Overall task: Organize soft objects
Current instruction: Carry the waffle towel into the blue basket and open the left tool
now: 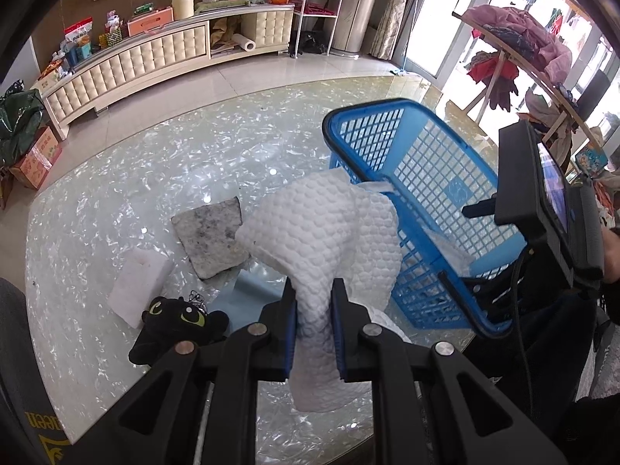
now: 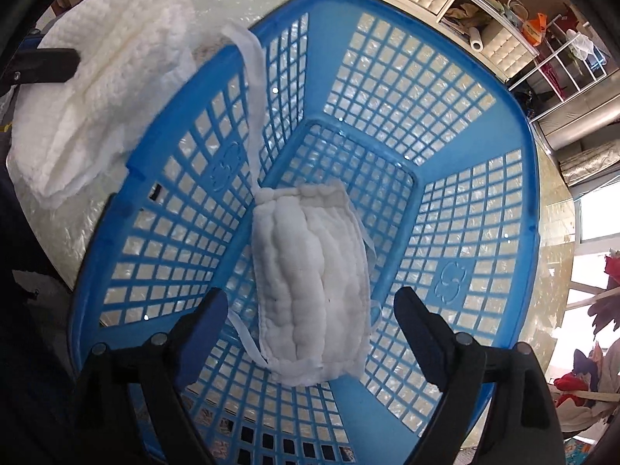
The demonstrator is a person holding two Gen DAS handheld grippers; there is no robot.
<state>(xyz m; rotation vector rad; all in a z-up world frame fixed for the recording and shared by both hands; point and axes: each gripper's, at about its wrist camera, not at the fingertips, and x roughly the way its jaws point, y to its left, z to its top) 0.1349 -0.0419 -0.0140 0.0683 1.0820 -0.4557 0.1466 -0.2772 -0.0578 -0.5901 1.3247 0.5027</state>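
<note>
The left gripper (image 1: 314,310) is clamped on a white cloth (image 1: 329,232). The right gripper (image 2: 310,310) stands apart above a gauze mask (image 2: 310,283) lying in the blue basket (image 2: 465,193).

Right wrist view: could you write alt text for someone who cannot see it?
Looking straight down, the open right gripper hangs over a white cloth mask lying in a blue basket. A white textured cloth hangs beside the basket's rim.
</note>
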